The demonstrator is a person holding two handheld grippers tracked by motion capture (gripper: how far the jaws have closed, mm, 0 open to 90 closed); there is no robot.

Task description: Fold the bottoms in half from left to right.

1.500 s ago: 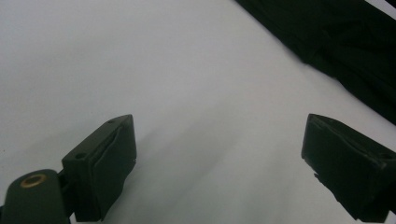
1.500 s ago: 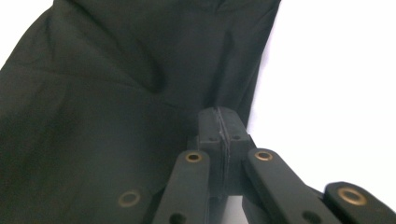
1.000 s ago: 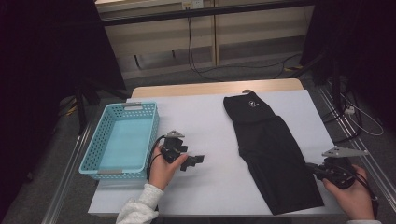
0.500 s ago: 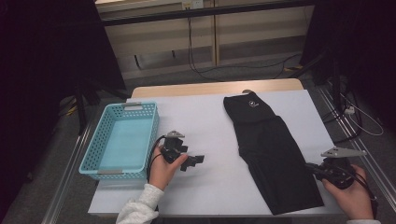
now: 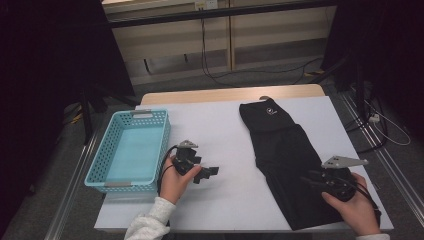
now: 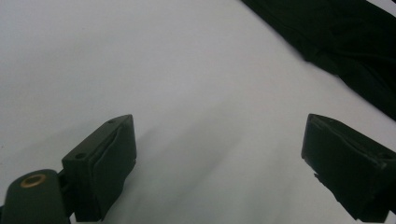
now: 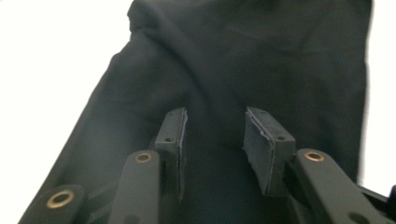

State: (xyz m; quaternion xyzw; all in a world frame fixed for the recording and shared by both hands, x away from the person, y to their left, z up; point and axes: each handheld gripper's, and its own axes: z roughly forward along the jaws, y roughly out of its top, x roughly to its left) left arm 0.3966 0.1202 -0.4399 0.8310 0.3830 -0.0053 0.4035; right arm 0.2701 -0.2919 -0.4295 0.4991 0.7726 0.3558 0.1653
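Black garment [image 5: 285, 160] flat on white table [image 5: 220, 125], right gripper [image 5: 312, 181] over it, jaws parted, left gripper [image 5: 212, 172] jaws wide apart, turquoise basket [image 5: 107, 177] beside.

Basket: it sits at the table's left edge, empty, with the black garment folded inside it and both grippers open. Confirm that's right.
Not quite. The garment is not in the basket; the high view shows it lying flat on the table's right side, under the right gripper. The basket is at the left edge and empty, and both the left gripper and the right are open.
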